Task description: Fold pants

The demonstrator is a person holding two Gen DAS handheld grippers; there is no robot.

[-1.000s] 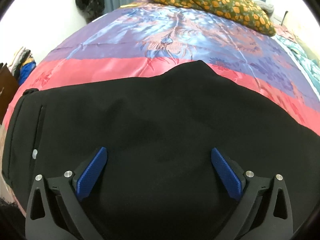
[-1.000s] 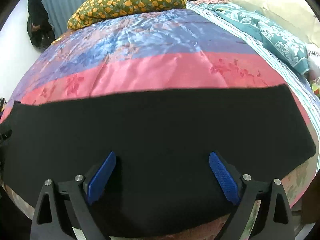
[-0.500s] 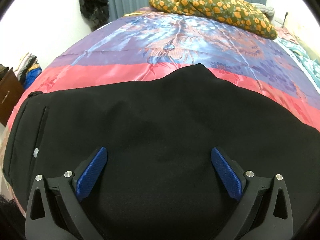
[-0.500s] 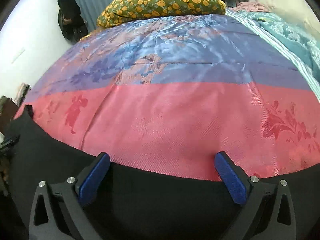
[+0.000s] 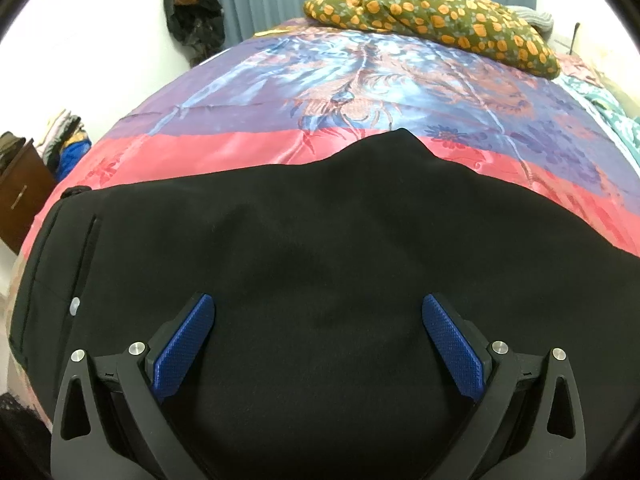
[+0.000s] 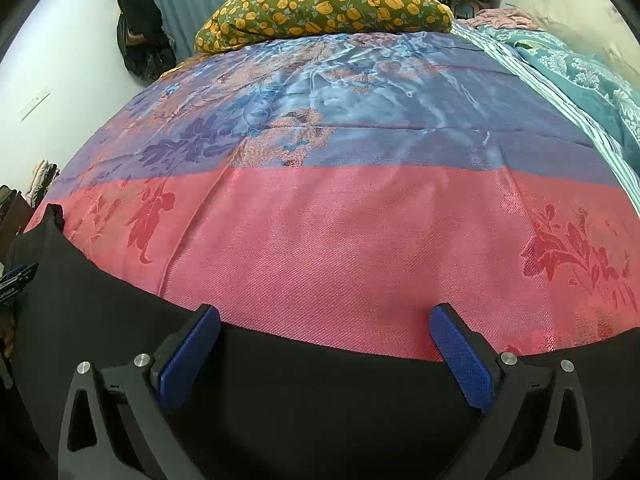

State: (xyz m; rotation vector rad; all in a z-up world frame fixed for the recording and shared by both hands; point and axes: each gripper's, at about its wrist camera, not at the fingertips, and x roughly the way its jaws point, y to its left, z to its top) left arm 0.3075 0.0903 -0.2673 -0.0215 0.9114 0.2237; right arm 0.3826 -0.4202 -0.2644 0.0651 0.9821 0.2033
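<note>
Black pants (image 5: pixel 320 264) laid on satin bedspread (image 6: pixel 340 248); floral pillow (image 6: pixel 324 8) beyond. Left gripper (image 5: pixel 318 322), right gripper (image 6: pixel 324 334): fingers spread, nothing gripped. No writing legible.

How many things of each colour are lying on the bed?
Black: 1, the pants
Olive green with orange spots: 1, the pillow
Pink, purple and blue: 1, the bedspread
Teal: 1, the blanket
Total: 4
</note>
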